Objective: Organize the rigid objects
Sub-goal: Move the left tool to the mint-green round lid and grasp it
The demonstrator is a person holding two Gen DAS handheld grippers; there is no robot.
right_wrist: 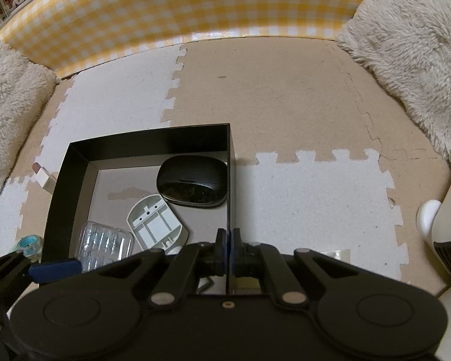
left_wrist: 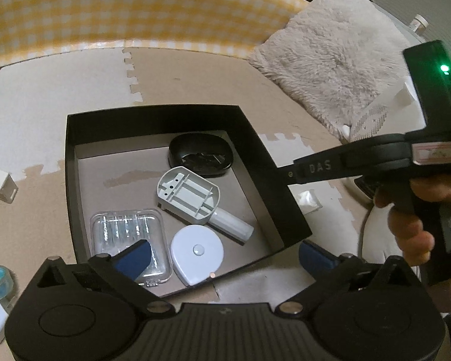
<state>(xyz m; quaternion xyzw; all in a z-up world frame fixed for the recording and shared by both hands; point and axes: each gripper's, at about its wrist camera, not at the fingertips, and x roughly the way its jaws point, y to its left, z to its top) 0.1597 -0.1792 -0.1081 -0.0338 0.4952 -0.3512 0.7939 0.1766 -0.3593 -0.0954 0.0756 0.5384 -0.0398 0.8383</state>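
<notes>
Dim warm indoor light, soft blur, strong fisheye bending at edges.

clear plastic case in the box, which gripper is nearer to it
Left. The left gripper hangs open over the clear plastic case, one blue pad right above it. The right gripper is shut on the black box's right wall, across the box from the case.

A black box (left_wrist: 285, 198) with a grey floor holds a black computer mouse (left_wrist: 200, 155), a pale grey plastic housing (left_wrist: 188, 194), a white round tape measure (left_wrist: 197, 251) and a clear plastic case (left_wrist: 126, 228). Beyond the box, the floor mat (right_wrist: 285, 90) shows beige and white interlocking tiles, a yellow-and-white gingham barrier (right_wrist: 195, 9) and cream fluffy cushions (right_wrist: 415, 48). Both claws are black with blue pads (left_wrist: 133, 258).
</notes>
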